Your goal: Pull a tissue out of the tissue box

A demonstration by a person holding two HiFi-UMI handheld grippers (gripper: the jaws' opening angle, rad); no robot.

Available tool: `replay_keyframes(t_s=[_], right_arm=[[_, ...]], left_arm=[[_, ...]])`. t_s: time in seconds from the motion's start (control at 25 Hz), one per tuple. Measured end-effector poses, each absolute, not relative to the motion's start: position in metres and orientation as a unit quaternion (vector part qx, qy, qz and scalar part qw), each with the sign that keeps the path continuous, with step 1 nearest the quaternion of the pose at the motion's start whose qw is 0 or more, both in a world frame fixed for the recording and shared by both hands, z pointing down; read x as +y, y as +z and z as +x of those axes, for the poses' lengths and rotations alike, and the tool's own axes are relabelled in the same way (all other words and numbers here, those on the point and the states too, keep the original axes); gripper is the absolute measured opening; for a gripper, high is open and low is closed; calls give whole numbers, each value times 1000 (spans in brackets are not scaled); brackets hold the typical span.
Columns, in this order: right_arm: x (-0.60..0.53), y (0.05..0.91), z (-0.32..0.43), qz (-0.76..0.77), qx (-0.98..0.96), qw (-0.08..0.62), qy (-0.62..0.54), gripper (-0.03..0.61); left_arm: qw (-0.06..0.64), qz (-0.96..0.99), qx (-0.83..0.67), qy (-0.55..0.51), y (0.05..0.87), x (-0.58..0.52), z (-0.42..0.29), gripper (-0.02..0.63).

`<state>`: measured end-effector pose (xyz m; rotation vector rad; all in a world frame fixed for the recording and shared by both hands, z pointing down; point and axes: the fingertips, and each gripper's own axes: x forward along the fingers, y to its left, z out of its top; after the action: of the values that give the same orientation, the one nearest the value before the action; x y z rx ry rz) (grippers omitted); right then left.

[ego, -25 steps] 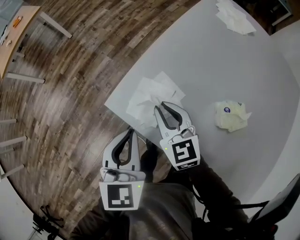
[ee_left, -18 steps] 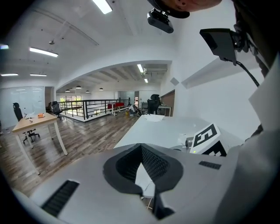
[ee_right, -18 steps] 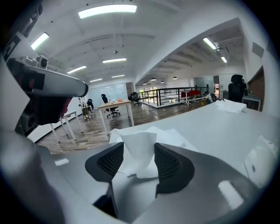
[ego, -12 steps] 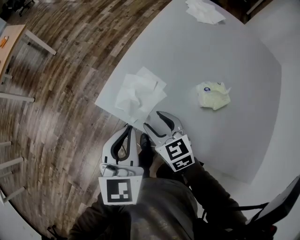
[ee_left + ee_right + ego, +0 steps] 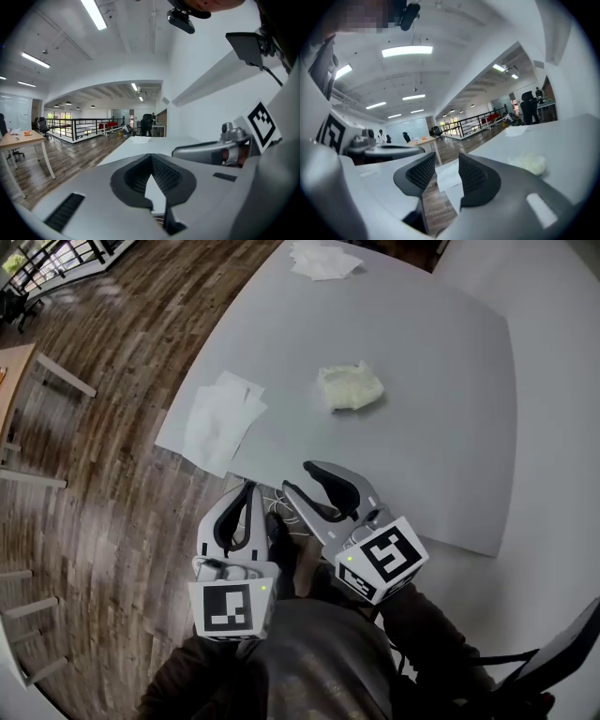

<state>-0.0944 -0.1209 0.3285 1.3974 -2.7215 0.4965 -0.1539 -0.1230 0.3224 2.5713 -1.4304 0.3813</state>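
tissue pack (image 5: 350, 388) sits in the middle of the bench (image 5: 450, 399), untouched
left tongs (image 5: 249, 489) clenched and empty; right tongs (image 5: 298, 477) released, jaws just narrowing, nothing between them; both by the bench's near edge. loose tissues (image 5: 221, 415) at its left corner.

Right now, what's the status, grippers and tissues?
Left gripper shut, empty. Right gripper open, jaws just narrowing, empty. Tissue pack on table, beyond both. Nothing in the way.
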Motion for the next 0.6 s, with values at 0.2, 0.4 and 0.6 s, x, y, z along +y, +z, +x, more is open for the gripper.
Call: replay_keyframes(t_s=[0.2,0.4,0.6], right_arm=[[-65,238,-42,497,-859,-32,123,70],[-19,193,-16,539,-836,-43,92,4],[4,186,-14,567,-818,-45,82,2]], left_arm=[[70,875,-473,80,268,-77,-105,-2],[46,896,-438,62,231,-40,-71,-2],[27,913,-403,57,221,-23,-57,-2]])
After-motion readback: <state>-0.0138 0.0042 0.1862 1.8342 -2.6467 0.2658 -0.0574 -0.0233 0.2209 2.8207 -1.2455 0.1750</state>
